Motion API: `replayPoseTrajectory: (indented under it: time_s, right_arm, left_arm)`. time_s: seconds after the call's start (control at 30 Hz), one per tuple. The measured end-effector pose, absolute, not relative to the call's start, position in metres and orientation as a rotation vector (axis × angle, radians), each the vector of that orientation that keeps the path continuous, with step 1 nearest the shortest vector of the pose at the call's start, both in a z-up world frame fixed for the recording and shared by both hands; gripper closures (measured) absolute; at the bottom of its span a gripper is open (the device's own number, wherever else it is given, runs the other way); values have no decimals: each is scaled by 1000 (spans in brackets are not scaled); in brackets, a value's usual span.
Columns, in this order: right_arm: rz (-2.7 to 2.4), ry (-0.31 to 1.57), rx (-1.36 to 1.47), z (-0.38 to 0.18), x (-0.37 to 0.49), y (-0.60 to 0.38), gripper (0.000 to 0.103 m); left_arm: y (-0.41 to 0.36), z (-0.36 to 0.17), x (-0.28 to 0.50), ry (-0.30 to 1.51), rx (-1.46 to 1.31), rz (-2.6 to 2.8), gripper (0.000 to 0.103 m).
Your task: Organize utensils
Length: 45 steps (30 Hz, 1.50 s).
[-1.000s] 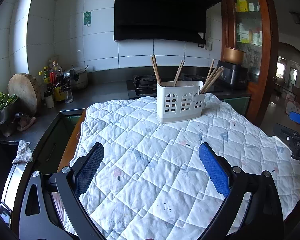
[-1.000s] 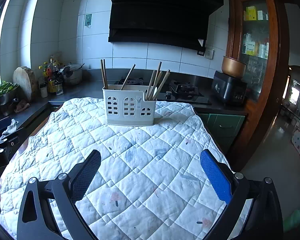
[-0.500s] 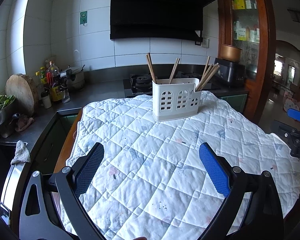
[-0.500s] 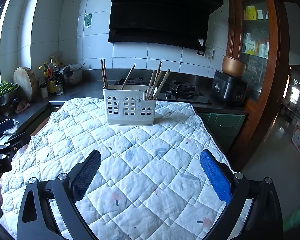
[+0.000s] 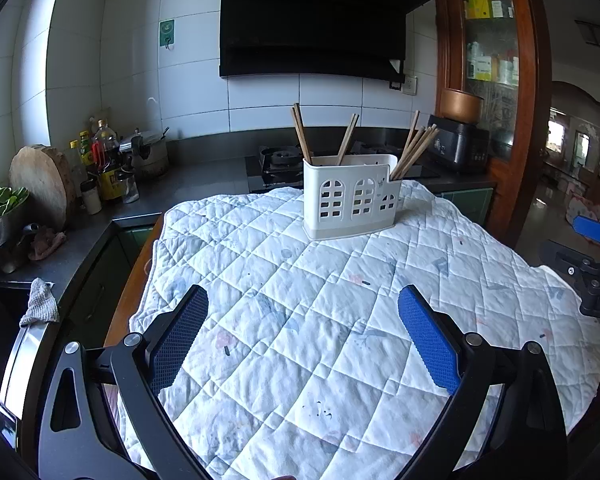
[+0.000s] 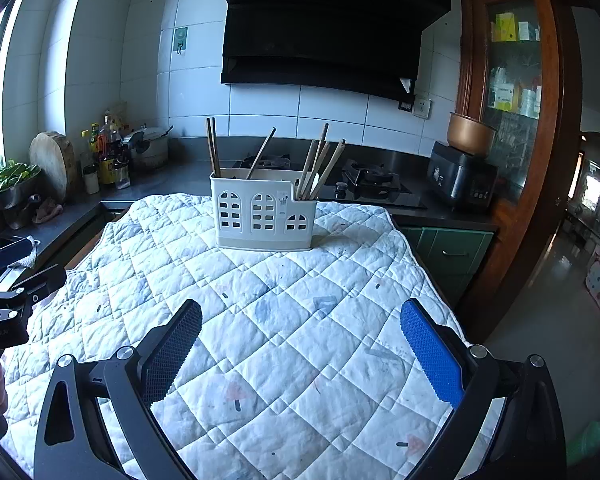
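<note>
1. The left wrist view sits low over the near left part of the quilt (image 5: 300, 320) and looks forward between its own fingers (image 5: 428, 340) toward the holder (image 5: 350, 200), right of centre in the upper frame.
2. The right wrist view looks from the near right, with the holder (image 6: 264, 216) left of centre.
3. Both share quilt, holder and hood (image 5: 312, 20), from similar nearness.
4. Each view catches the other gripper at its frame edge.

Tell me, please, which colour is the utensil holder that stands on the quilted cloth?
The utensil holder is white, with arched window cut-outs; the right wrist view shows it best.
</note>
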State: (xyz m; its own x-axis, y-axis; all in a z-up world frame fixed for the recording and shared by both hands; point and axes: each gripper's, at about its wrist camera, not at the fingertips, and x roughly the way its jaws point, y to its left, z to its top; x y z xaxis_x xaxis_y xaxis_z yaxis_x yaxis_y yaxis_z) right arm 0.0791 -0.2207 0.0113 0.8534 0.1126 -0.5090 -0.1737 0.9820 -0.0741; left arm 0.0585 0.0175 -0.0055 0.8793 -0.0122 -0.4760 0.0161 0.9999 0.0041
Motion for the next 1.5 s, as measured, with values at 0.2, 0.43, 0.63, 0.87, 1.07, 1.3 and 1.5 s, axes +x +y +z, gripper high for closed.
replayPoseTrajectory:
  time_s: [0.2, 0.43, 0.63, 0.87, 1.07, 1.3, 1.5]
  right_arm:
    - [154, 527, -120, 11, 79, -219, 7]
    - [157, 527, -122, 11, 79, -219, 7]
    - [157, 529, -119, 10, 80, -220, 7]
    - [158, 529, -120, 11, 80, -220, 7]
    - [158, 532, -124, 9, 80, -219, 7]
    - [164, 537, -122, 8, 81, -218, 7]
    - [161, 535, -121, 8, 82, -219, 7]
  left_arm:
    - [17, -7, 59, 497, 7, -16, 8]
    - [17, -8, 59, 499, 6, -14, 8]
    - [16, -10, 59, 500, 7, -17, 8]
    - [16, -10, 60, 503, 10, -21, 8]
    - [15, -11, 60, 506, 8, -21, 8]
    - [14, -12, 61, 508, 10, -21, 8]
    - [13, -13, 62, 509, 9, -23, 8]
